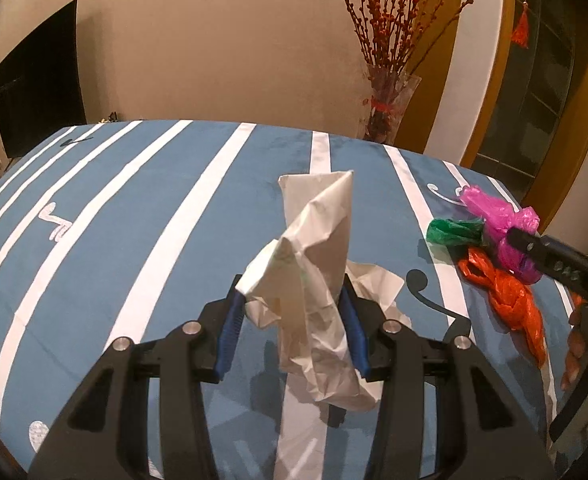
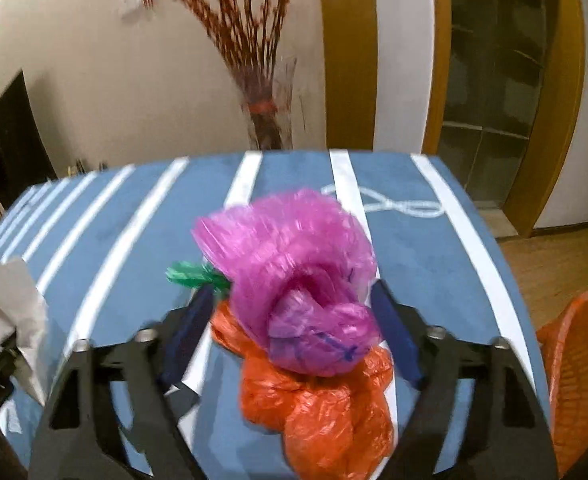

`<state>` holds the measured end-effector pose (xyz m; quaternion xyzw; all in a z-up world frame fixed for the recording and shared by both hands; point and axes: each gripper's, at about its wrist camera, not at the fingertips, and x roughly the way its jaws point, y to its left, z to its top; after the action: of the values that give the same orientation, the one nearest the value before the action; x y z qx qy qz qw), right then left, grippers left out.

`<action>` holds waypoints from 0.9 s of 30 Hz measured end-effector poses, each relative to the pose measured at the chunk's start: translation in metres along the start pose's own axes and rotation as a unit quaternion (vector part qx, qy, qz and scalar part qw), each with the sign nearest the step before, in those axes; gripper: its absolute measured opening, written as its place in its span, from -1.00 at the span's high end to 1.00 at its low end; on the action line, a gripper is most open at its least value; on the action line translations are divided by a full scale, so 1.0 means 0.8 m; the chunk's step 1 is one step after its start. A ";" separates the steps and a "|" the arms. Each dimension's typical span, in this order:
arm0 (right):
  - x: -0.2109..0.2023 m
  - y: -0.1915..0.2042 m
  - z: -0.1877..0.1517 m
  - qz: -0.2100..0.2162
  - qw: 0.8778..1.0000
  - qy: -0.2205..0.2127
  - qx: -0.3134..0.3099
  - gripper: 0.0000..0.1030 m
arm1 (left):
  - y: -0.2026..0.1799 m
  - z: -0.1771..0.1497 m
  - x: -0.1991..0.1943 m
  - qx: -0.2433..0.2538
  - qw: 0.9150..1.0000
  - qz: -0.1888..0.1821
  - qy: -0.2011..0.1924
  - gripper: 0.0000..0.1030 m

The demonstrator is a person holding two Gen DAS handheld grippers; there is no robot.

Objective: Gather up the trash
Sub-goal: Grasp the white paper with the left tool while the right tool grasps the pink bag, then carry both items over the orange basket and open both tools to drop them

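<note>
My left gripper (image 1: 291,300) is shut on a crumpled white paper bag (image 1: 314,264) and holds it upright above the blue striped tablecloth (image 1: 133,208); the paper also shows at the left edge of the right wrist view (image 2: 9,304). My right gripper (image 2: 294,300) has its blue pads on either side of a pink plastic bag (image 2: 294,264); the view is blurred and I cannot tell whether the pads press it. An orange plastic bag (image 2: 326,408) lies under the pink one, and a green plastic bag (image 2: 189,274) lies to its left. In the left wrist view the pink bag (image 1: 498,216), green bag (image 1: 454,232) and orange bag (image 1: 510,296) lie at the right.
An orange mesh basket (image 2: 578,376) stands on the wooden floor off the table's right edge. A glass vase of red branches (image 1: 390,104) stands behind the table's far edge. A dark TV (image 1: 37,80) hangs at the left wall.
</note>
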<state>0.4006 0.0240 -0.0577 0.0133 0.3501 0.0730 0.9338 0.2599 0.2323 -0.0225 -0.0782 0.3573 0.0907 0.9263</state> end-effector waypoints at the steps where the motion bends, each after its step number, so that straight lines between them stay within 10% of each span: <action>1: 0.001 -0.004 -0.004 0.002 1.000 0.007 0.002 0.07 | -0.001 -0.001 0.001 0.002 1.000 -0.001 0.001 0.13; 6: -0.016 -0.035 -0.020 0.009 1.000 0.007 0.020 0.40 | -0.011 -0.004 0.005 0.010 1.000 -0.008 0.005 0.13; 27: -0.163 -0.173 -0.084 -0.052 0.993 -0.077 0.078 0.42 | -0.141 -0.016 -0.036 0.078 0.994 -0.077 -0.003 0.12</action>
<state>0.2770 -0.1335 -0.0335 0.0733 0.2816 -0.0046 0.9567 0.2556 0.1168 -0.0036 -0.0325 0.3538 -0.0093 0.9347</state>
